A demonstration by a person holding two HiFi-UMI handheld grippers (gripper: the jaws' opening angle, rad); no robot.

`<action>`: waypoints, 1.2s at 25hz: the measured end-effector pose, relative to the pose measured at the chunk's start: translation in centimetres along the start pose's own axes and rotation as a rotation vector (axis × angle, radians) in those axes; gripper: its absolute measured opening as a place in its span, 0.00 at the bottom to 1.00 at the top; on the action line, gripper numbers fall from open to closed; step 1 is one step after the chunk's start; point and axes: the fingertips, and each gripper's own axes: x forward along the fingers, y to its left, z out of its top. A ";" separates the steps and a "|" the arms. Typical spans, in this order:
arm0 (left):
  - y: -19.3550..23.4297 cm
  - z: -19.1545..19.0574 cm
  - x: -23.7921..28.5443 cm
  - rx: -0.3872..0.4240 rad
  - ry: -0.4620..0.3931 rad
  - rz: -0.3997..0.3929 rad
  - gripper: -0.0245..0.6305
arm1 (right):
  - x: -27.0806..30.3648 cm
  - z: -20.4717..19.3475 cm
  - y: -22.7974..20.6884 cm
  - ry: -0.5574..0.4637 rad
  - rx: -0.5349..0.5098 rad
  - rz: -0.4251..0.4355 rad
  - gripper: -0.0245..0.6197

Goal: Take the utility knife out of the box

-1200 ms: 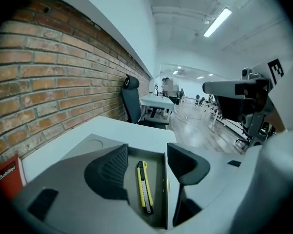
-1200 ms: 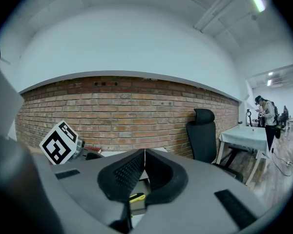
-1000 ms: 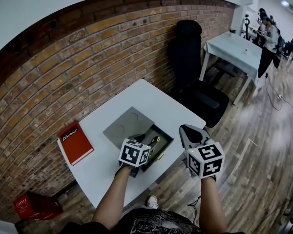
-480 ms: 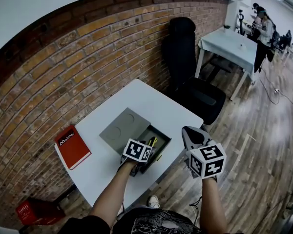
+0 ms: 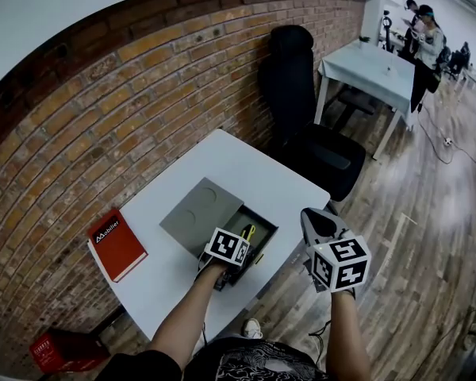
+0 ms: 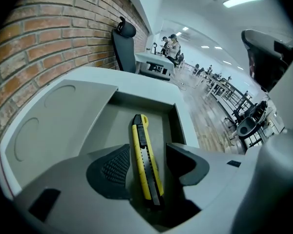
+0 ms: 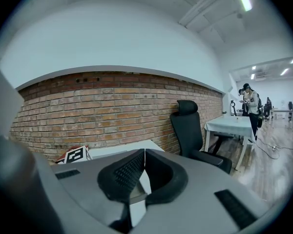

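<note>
One firm pinch across the mid-body for the utility knife [image 6: 145, 162], likely light, stiff and slippery, lying flat in the box [image 5: 266, 227] just below the head view's middle, between the parted left gripper [image 6: 147, 172] jaws; right gripper [image 7: 144, 172] jaws together, empty.

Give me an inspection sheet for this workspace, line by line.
Surface: white table beside a brick wall.
Job's things: open box with the utility knife lying flat inside; grey lid next to it.
Clutter: red book at the table's left corner.
Grippers: left gripper over the box, fingers apart either side of the knife, not gripping; right gripper off the table's edge, fingers together, empty.
Cables: white cable on the floor by the far table.
Surroundings: black office chair, people near the far table, red crate on the wooden floor.
</note>
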 end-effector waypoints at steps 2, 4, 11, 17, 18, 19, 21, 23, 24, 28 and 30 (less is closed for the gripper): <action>0.0 -0.3 0.4 0.004 0.022 0.012 0.39 | 0.0 -0.3 -0.2 0.003 0.009 -0.005 0.07; -0.2 -0.7 0.8 0.013 0.040 0.020 0.38 | 0.0 -0.6 -0.4 0.007 0.016 -0.011 0.07; -0.2 -1.5 1.3 0.038 0.090 0.074 0.27 | 0.0 -1.0 -1.0 0.023 0.021 -0.021 0.07; -0.2 -1.7 1.3 0.044 0.110 0.070 0.27 | 0.1 -1.4 -1.1 0.036 0.026 -0.027 0.07; 0.3 -1.5 1.3 0.060 0.106 0.093 0.27 | 0.1 -1.4 -1.1 0.037 0.025 -0.026 0.07; 0.5 -1.4 1.3 0.067 0.105 0.103 0.27 | 0.2 -1.4 -1.0 0.038 0.023 -0.025 0.07; 0.0 -1.6 1.4 0.042 0.115 0.070 0.26 | 0.3 -1.4 -1.0 0.040 0.022 -0.025 0.07; 0.0 -1.8 1.4 0.020 0.117 0.045 0.25 | 0.3 -1.5 -1.0 0.044 0.023 -0.028 0.07; 0.2 -1.8 1.4 0.017 0.118 0.043 0.24 | 0.4 -1.5 -1.1 0.046 0.024 -0.029 0.07; 0.3 -1.8 1.0 0.039 0.107 0.041 0.23 | 0.2 -1.3 -1.1 0.045 0.026 -0.036 0.07; 0.9 -1.3 1.1 0.057 0.072 0.061 0.23 | 0.0 -1.2 -1.2 0.043 0.027 -0.043 0.07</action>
